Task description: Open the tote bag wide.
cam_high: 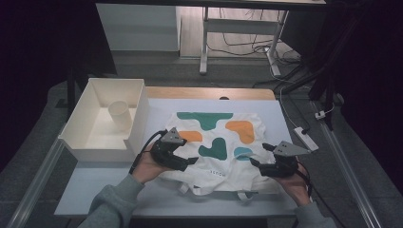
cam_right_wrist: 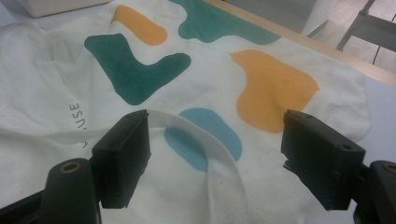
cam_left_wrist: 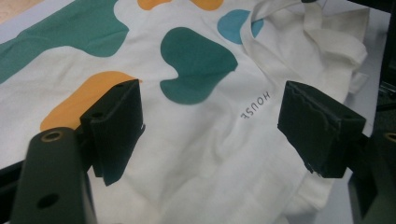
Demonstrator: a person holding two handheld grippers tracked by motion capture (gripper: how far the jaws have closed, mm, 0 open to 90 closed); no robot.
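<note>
From the high view, a white open bin [cam_high: 102,137] sits at the left of the table [cam_high: 95,183], with a pale cup [cam_high: 119,115] standing upright inside it. Just right of the bin, a cream tote bag [cam_high: 216,147] lies flat across the middle of the table, printed with teal, dark green and orange blobs. The left gripper [cam_high: 183,164] is held over the bag's near-left part, and the right gripper [cam_high: 261,156] over its near-right part; each sits in a hand, with grey sleeves coming up from the bottom edge. Beyond the table, a white power strip [cam_high: 305,137] lies on the floor to the right, and desk legs and cables show farther back.

The left gripper view gives what the high one cannot: the left gripper [cam_left_wrist: 210,126] has its jaws spread wide apart with nothing between them, hovering above the cloth. Here the small printed word "HOUSE" [cam_left_wrist: 256,105] reads upside down beside a dark green blob [cam_left_wrist: 196,63], and a folded strap [cam_left_wrist: 322,35] is bunched at the bag's far edge.

The right gripper view shows the right gripper [cam_right_wrist: 215,154] likewise spread wide and holding nothing. Between its jaws a strap [cam_right_wrist: 219,154] curves in an arc over a light blue blob [cam_right_wrist: 205,137], with an orange blob [cam_right_wrist: 273,88] just beyond. The fabric is lightly creased throughout.
</note>
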